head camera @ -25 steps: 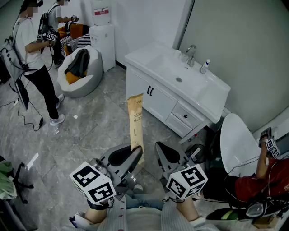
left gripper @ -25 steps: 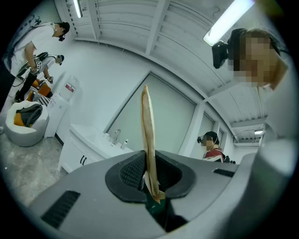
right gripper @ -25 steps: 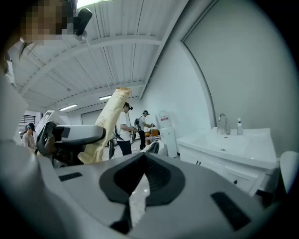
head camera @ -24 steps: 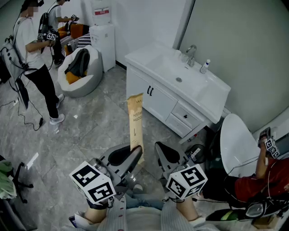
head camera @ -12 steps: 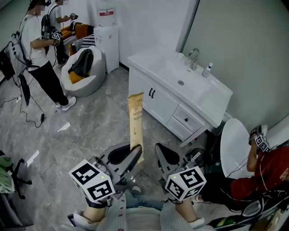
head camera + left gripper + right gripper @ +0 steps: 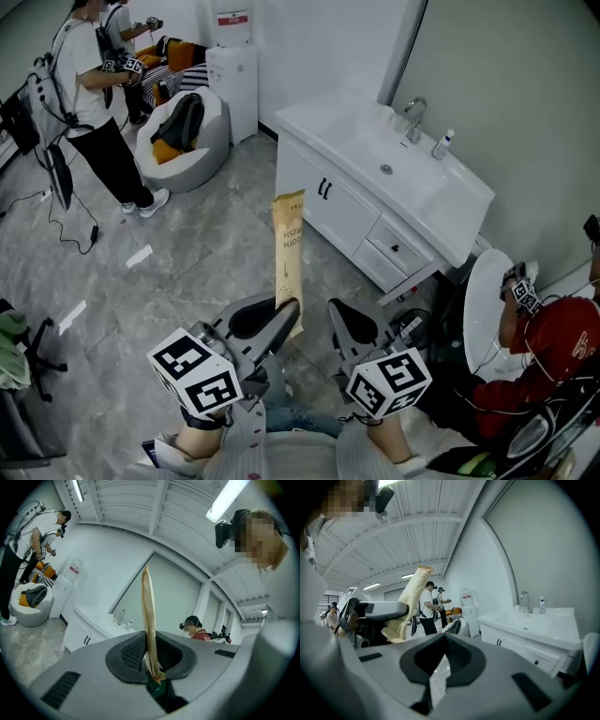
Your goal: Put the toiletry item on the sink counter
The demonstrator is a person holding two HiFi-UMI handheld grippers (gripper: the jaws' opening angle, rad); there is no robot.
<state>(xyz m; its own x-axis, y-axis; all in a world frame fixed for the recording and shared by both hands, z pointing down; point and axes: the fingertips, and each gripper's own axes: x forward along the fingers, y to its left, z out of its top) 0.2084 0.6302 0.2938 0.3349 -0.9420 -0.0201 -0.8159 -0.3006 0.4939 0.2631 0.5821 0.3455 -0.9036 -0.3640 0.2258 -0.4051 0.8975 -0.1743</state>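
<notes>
A tall tan paper packet with print down its side (image 6: 288, 253) stands upright in my left gripper (image 6: 279, 323), which is shut on its bottom end. Seen edge-on in the left gripper view, the packet (image 6: 148, 616) rises from between the ribbed pads. My right gripper (image 6: 343, 323) hangs beside it on the right, shut and holding nothing. The white sink counter (image 6: 450, 211) lies ahead and to the right, well beyond both grippers, with a faucet (image 6: 413, 116) and a small bottle (image 6: 442, 145) at its back. The right gripper view shows the sink counter (image 6: 555, 632) at right.
A person (image 6: 94, 103) stands at the far left near a beanbag (image 6: 183, 141) and a water dispenser (image 6: 234, 80). Another person in red (image 6: 548, 347) sits at the right beside a white toilet (image 6: 480, 314). Cables trail over the grey floor at left.
The head view has drifted, so the sink counter and room sit slightly further right. The person in red has lowered an arm. Both grippers and the packet keep their pose.
</notes>
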